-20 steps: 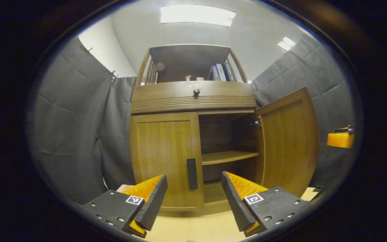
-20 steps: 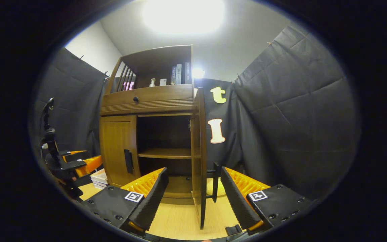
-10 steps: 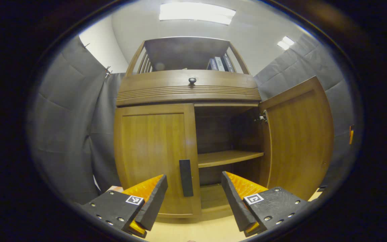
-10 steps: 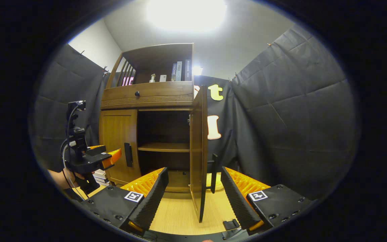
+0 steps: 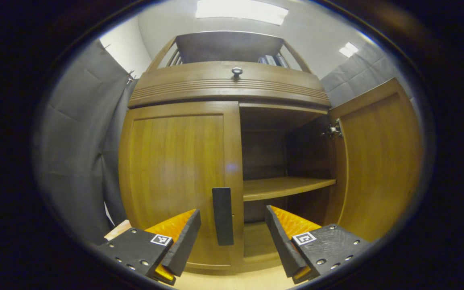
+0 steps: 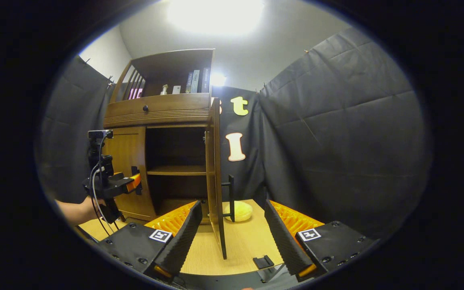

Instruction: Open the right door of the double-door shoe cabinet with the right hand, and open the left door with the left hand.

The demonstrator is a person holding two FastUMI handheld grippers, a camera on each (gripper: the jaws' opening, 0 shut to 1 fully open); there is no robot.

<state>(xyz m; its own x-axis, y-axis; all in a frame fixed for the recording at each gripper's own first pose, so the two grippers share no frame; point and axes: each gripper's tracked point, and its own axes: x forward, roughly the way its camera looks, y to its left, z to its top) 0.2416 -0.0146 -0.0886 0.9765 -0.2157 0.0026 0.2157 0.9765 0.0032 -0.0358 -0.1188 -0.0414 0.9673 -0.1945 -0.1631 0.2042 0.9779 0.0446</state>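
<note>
A brown wooden shoe cabinet stands before me. Its left door is closed, with a dark vertical handle at its inner edge. My left gripper is open, and the handle sits between its fingers, slightly ahead of them. The right door stands swung wide open, showing an inner shelf. In the right gripper view my right gripper is open, just short of the open right door's edge and its handle. The left gripper, held by a hand, is at the left door.
A drawer with a round knob tops the doors, with books on the open shelf above. A yellow soft item lies on the light wooden floor behind the open door. Black cloth walls close in on both sides.
My left gripper has moved in close to the left door, its handle now between the fingers. My right gripper has shifted away from the open right door.
</note>
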